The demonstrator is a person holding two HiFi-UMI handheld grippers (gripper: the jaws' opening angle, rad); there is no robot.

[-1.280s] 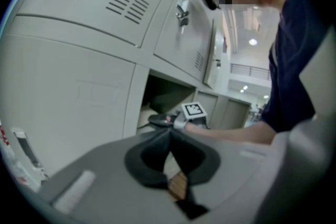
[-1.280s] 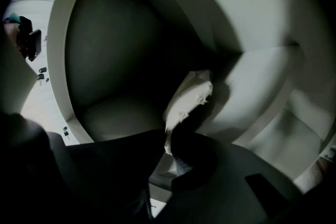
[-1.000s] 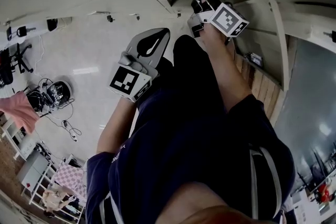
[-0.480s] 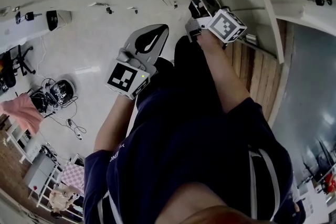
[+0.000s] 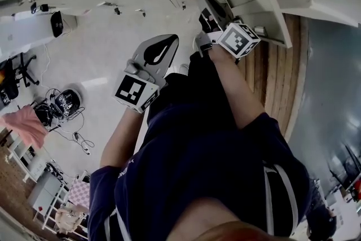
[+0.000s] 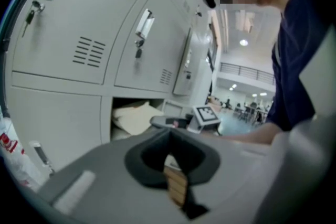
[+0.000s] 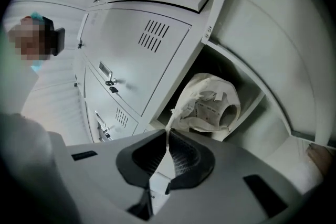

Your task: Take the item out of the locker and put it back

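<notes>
Right gripper view: right gripper (image 7: 168,132), pinching the crumpled white plastic bag (image 7: 212,105), should withdraw slowly; left gripper (image 6: 169,136) closed, empty.

This is a locker bay at the edge of a large open hall that serves as a workplace. A bank of pale grey metal lockers (image 6: 89,34), with louvred vents, bar handles and keys in the locks, fills the left gripper view from nine to twelve o'clock. One open compartment holds a crumpled white plastic bag (image 7: 210,105). In the head view, a pale glossy floor (image 5: 96,53) spreads at ten o'clock. Loose black cables (image 5: 76,135) and white wire shelving (image 5: 42,192) lie toward eight, and brown wooden planks (image 5: 276,76) run at three. Past the lockers, at three o'clock in the left gripper view, a bright hall (image 6: 241,105) shows round ceiling lights, a balcony railing and distant people.
</notes>
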